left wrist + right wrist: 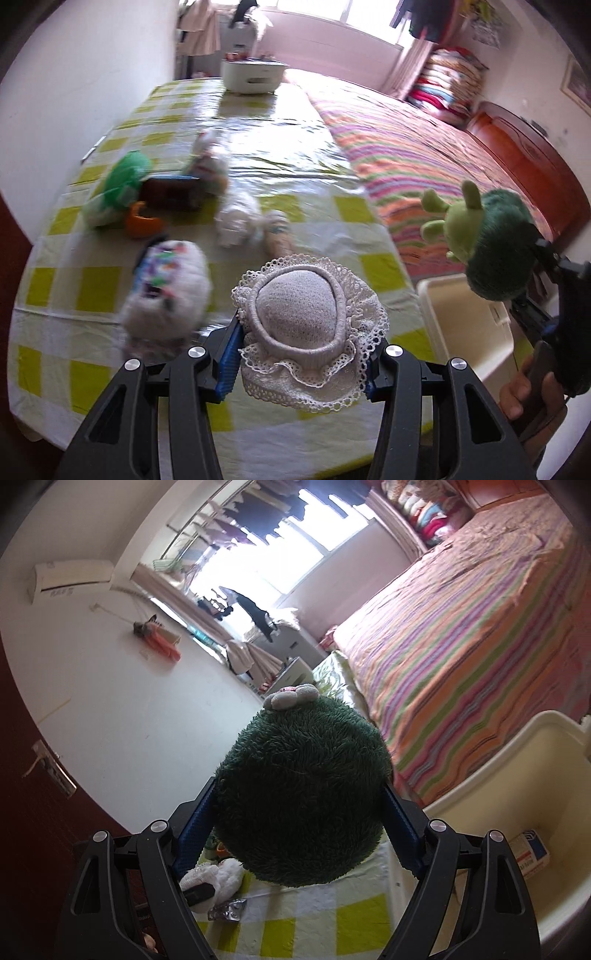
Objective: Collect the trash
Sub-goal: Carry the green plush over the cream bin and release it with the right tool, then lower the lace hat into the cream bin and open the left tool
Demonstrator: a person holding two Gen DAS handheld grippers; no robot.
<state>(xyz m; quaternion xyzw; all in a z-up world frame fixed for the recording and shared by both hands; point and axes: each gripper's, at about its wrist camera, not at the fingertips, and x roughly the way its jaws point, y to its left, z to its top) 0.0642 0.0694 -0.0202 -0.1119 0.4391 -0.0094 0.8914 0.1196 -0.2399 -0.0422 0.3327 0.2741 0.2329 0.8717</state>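
The left gripper [301,363] is seen closed on a grey knitted sock with a white lace frill [306,332], pressed between its blue pads low in the middle of the left wrist view. The right gripper [299,829] is clamped, jaws wide, around a round dark-green plush toy with light-green limbs [303,794], which fills the centre of the right wrist view and appears at the right edge of the left one, above the cream plastic bin [517,794].

The collection is judged to be partly done: a small printed carton [528,853] already lies in the bin at the lower right, and two items are held but not yet dropped. Several things are left on the yellow-and-white checked tablecloth [92,280]: a white plush with a colourful patch [166,291] at lower left, a green-and-white soft toy with an orange part [118,192] further left, a dark box-like item [173,192] beside it, and pale crumpled items [240,218] near the centre, too blurred to name. A crumpled foil wrapper [227,910] is seen on the cloth in the right wrist view.

Around these, a white appliance [255,75] stands at the far end of the cloth, and a striped bedspread [424,155] fills the right. Nothing is seen blocking the bin's open mouth.
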